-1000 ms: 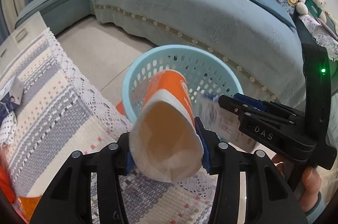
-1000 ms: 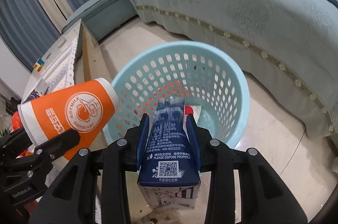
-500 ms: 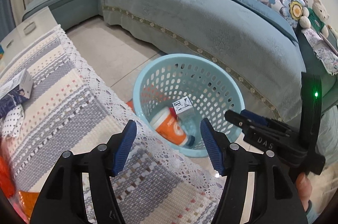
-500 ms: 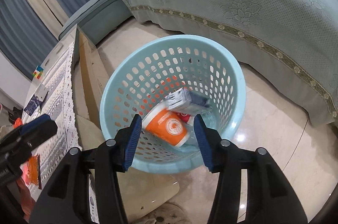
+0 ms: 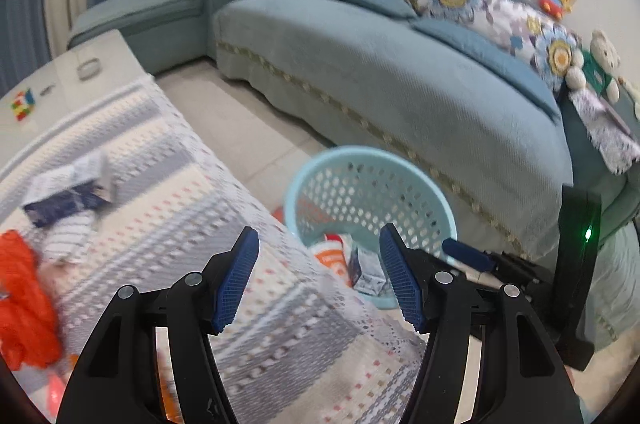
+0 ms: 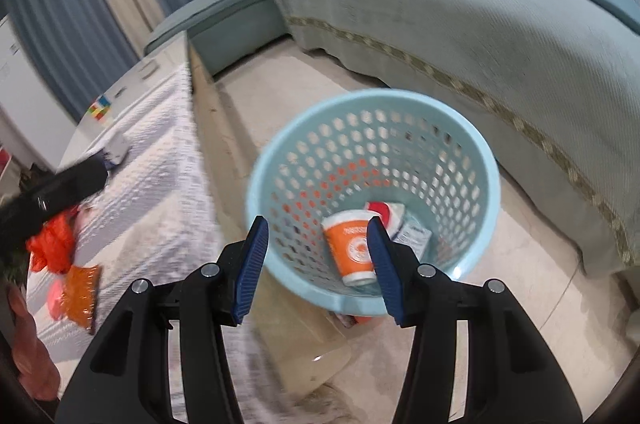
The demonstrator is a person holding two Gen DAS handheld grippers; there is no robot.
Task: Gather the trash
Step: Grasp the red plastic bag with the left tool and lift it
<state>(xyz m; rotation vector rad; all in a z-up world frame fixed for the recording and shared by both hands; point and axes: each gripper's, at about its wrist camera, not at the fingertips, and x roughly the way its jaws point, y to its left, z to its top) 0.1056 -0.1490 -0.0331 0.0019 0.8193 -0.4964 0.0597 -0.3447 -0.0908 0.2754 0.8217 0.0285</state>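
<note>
Left wrist view: the left gripper [image 5: 318,274] has its blue-padded jaws spread apart with nothing between them, above the edge of a table covered by a striped woven cloth [image 5: 168,192]. Beyond that edge, on the tiled floor beside a teal sofa [image 5: 400,80], stands a light-blue perforated basket [image 5: 360,160]. Inside it lie an orange paper cup [image 5: 330,258] and a blue-and-white carton [image 5: 368,274]. On the cloth to the left sit a dark-blue wrapper [image 5: 64,202] and a crumpled orange bag [image 5: 20,296]. The right gripper [image 5: 476,262] shows at the right, just past the basket.

Right wrist view: the right gripper [image 6: 318,264] is likewise parted and empty, hanging over the basket [image 6: 372,104]. The orange cup [image 6: 352,250] lies on its side at the bottom, the carton [image 6: 414,234] touching it. An orange snack packet [image 6: 82,288] lies on the cloth [image 6: 160,160].
</note>
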